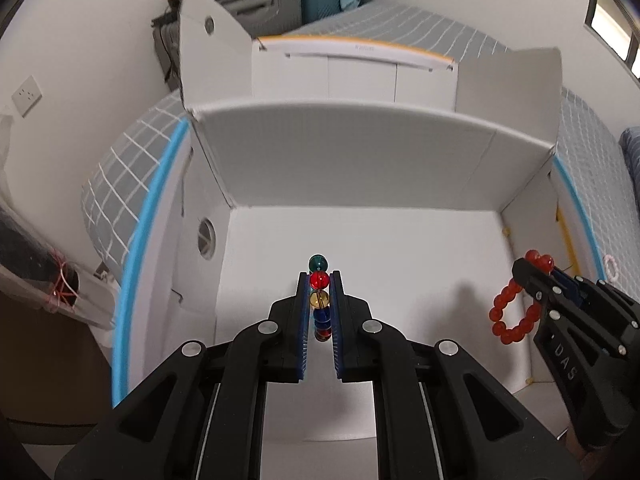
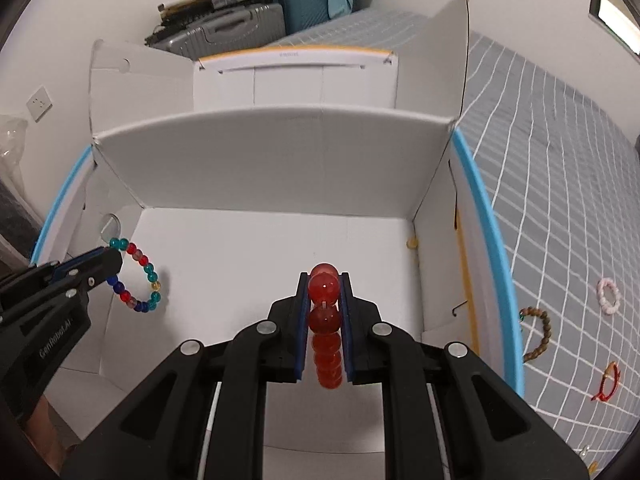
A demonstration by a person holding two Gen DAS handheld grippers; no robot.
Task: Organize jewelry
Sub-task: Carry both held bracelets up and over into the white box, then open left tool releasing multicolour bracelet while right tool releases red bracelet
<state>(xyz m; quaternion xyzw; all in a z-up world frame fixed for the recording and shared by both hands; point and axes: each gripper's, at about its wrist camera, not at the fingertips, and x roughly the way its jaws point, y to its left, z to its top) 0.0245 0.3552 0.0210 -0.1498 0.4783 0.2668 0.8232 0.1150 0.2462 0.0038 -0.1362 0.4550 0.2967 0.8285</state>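
Two bracelets hang above the floor of an open white box [image 2: 256, 264] set on a bed [image 2: 560, 184] covered in grey checked cloth. The left gripper [image 1: 319, 280] has its fingers closed on a bracelet of mixed coloured beads [image 2: 140, 280], whose loop dangles near the box's left wall. The right gripper [image 2: 324, 284] has its fingers clamped on a red bead bracelet [image 1: 514, 312], which hangs closer to the right wall. Both point steeply down into the box, and neither bracelet appears to touch the bottom yet.

The box floor looks bare of jewelry, so the sorting seems to be at an early stage: these would be the first two pieces in, once released. More waits outside, on the bed beyond the box's right wall: a pink-and-white beaded ring [image 2: 609, 296], a brown wooden bead bracelet [image 2: 538, 336] and an orange-red piece [image 2: 608, 384] nearer the lower right. A small pale item at the lower edge is too unclear to name.
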